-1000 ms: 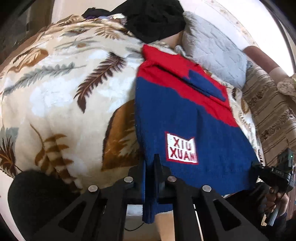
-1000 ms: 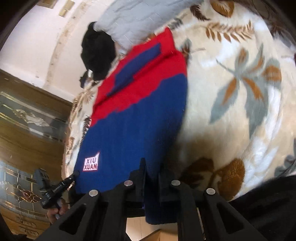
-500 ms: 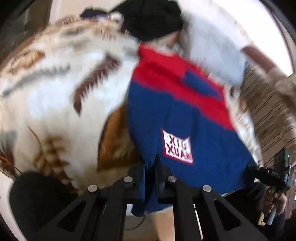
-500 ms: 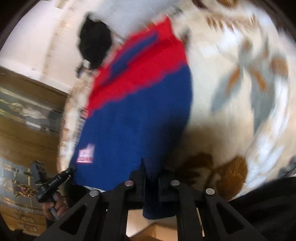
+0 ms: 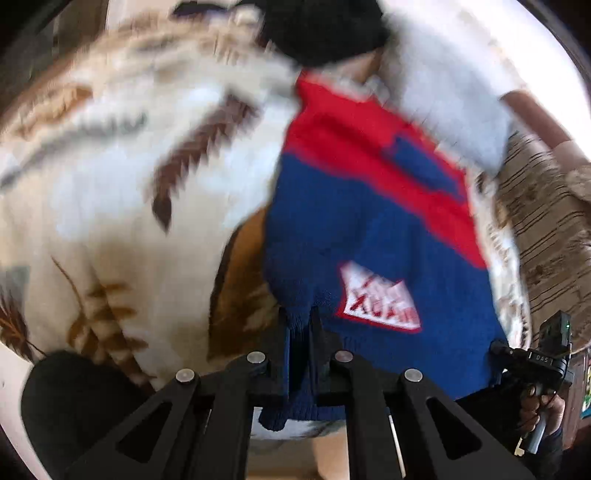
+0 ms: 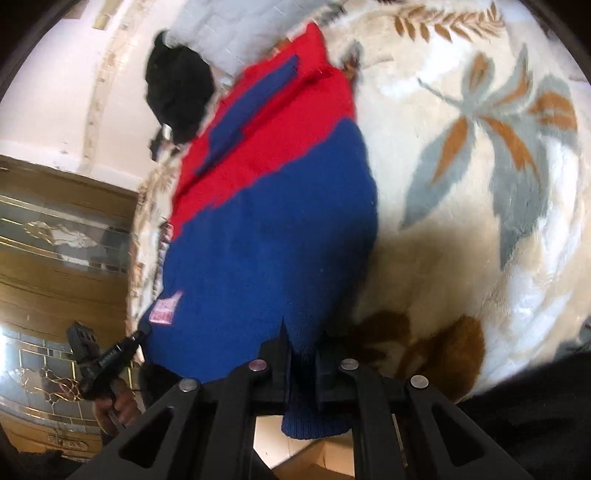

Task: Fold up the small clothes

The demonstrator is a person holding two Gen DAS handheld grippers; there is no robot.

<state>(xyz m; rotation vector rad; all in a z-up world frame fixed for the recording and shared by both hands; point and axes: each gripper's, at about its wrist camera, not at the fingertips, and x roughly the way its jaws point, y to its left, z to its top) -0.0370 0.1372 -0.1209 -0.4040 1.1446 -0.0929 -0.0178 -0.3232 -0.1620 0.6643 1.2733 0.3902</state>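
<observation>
A small knit sweater (image 5: 388, 229), blue below and red at the top with a white and red label (image 5: 376, 299), lies on a leaf-patterned blanket (image 5: 110, 192). My left gripper (image 5: 300, 325) is shut on the sweater's near hem at one corner. My right gripper (image 6: 301, 343) is shut on the hem of the sweater (image 6: 273, 236) at the other corner. The hem is raised and the blue body bulges toward the red top. Each gripper shows in the other's view, at the right edge (image 5: 532, 365) and lower left (image 6: 99, 365).
A black garment (image 5: 321, 29) and a grey quilted pillow (image 5: 454, 92) lie beyond the sweater's top. A striped brown cloth (image 5: 546, 229) is at the right. A wooden cabinet with glass panels (image 6: 55, 240) stands beside the bed.
Both grippers have lifted the hem and carried it forward toward the red top. The blue part now looks shorter and bunched; the label sits closer to my left fingers.
</observation>
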